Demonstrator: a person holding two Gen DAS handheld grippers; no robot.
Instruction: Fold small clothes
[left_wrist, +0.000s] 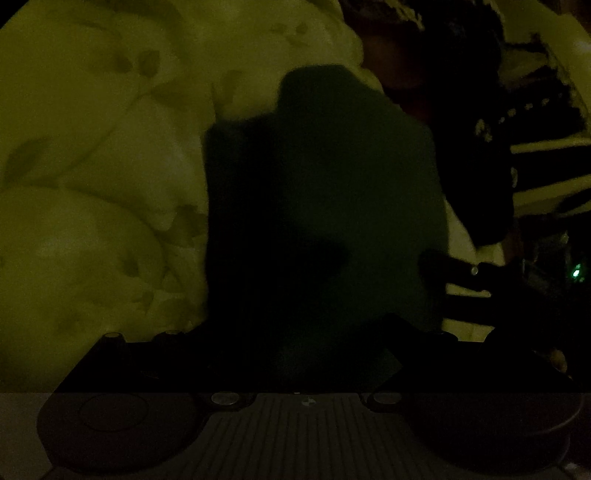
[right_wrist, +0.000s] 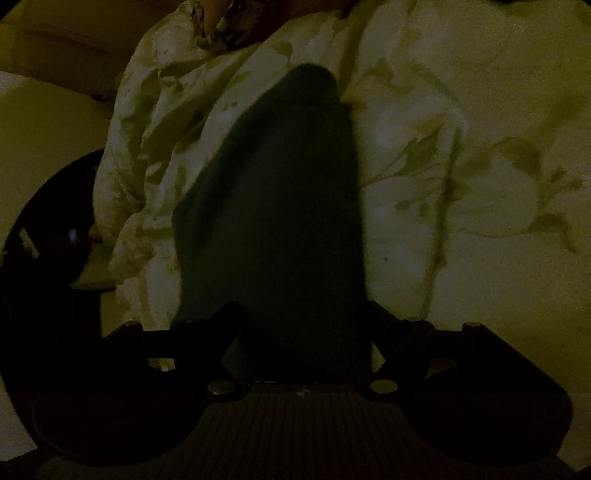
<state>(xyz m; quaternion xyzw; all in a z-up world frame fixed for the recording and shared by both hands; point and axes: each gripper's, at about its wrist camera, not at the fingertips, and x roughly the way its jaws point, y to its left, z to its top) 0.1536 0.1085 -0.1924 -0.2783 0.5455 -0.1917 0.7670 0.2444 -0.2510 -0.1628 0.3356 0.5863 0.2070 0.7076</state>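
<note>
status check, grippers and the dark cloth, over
Both grippers' fingers too dark to read. Dark green garment lies on leaf-print bedding, running between right gripper's linkage. Striped clothing beside it.

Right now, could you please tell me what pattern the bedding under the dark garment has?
The bedding is pale with a leafy print, clearest in the right wrist view.

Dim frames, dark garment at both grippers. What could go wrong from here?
1. The dark green garment hides both grippers' fingertips, so grip cannot be confirmed; it may slip mid-fold.
2. It lies on a rumpled floral duvet; a gripper closing low might pinch bedding along with the cloth.
3. In the left wrist view the right gripper sits close to the garment's edge; the two tools may collide.
</note>
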